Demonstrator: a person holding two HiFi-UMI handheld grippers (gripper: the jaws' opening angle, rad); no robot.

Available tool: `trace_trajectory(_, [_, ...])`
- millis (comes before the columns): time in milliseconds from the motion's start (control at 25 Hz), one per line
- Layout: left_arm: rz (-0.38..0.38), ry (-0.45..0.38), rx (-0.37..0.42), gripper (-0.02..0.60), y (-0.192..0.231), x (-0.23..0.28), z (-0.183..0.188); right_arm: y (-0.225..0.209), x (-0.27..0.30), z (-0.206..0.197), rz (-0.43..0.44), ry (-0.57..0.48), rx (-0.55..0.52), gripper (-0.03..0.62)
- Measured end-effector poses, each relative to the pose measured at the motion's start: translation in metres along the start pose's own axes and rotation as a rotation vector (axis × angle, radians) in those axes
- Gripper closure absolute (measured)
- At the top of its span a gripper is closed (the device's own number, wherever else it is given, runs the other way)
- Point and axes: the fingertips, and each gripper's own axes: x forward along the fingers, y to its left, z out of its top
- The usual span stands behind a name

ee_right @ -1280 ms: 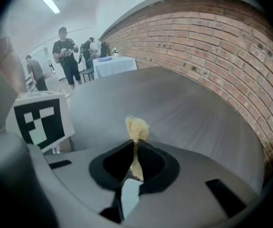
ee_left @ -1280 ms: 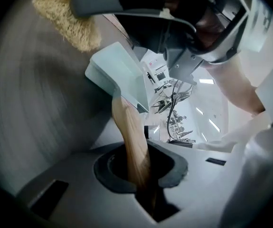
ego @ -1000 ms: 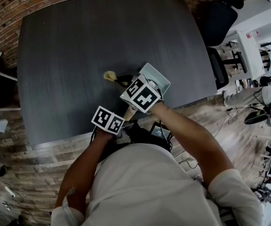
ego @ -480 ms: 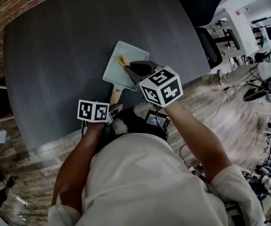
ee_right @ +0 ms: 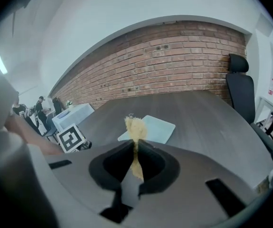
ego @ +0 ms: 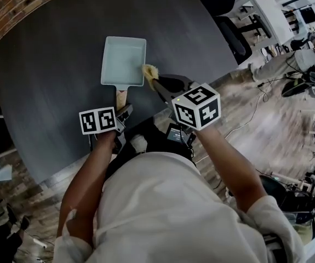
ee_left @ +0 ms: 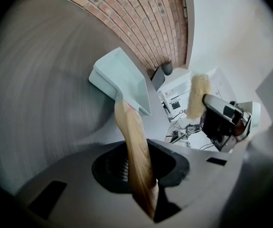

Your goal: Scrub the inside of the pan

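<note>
A pale blue rectangular pan (ego: 123, 59) lies over the dark table (ego: 47, 64). Its wooden handle (ego: 120, 97) runs back into my left gripper (ego: 123, 113), which is shut on it. In the left gripper view the handle (ee_left: 131, 141) passes between the jaws of the left gripper (ee_left: 141, 167) and the pan (ee_left: 122, 77) sits beyond. My right gripper (ego: 156, 84) is shut on a yellow fibrous scrubber (ego: 149, 71), whose tip is at the pan's right rim. The right gripper view shows the scrubber (ee_right: 135, 127) pinched in the right gripper (ee_right: 135, 160), just before the pan (ee_right: 153, 127).
The table's near edge runs just under both grippers. A black office chair (ee_right: 240, 87) stands at the table's far right. A brick wall (ee_right: 174, 56) is behind. A white-covered side table (ee_right: 72, 115) and people are at the far left.
The pan has swung left and now lies straight ahead of the left gripper. The scrubber passed from beside the pan, over its inside, to its right rim.
</note>
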Motion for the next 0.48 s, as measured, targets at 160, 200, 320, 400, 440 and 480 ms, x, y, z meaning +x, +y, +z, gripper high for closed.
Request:
trace_trajectory(160, [-0.030, -0.031, -0.033, 0.472, -0.008, 0.009, 0.008, -0.002, -0.006, -0.008, -0.018, -0.002, 0.032, 0.557])
trace_trajectory(200, [-0.047, -0.030, -0.031, 0.444, -0.011, 0.009, 0.008, -0.001, -0.007, -0.010, -0.021, -0.003, 0.038, 0.557])
trace_trajectory(320, [-0.071, -0.026, 0.030, 0.354, -0.013, 0.004, 0.009, -0.001, -0.010, -0.013, -0.030, -0.007, 0.056, 0.558])
trace_trajectory(400, [-0.072, -0.033, 0.075, 0.327, -0.012, -0.003, 0.009, -0.003, -0.013, -0.016, -0.036, -0.010, 0.068, 0.557])
trace_trajectory(440, [-0.075, -0.045, 0.089, 0.324, -0.010, -0.008, 0.009, -0.004, -0.014, -0.017, -0.039, -0.012, 0.074, 0.557])
trace_trajectory(480, [-0.079, -0.062, 0.100, 0.322, -0.009, -0.014, 0.009, -0.004, -0.016, -0.018, -0.043, -0.015, 0.079, 0.557])
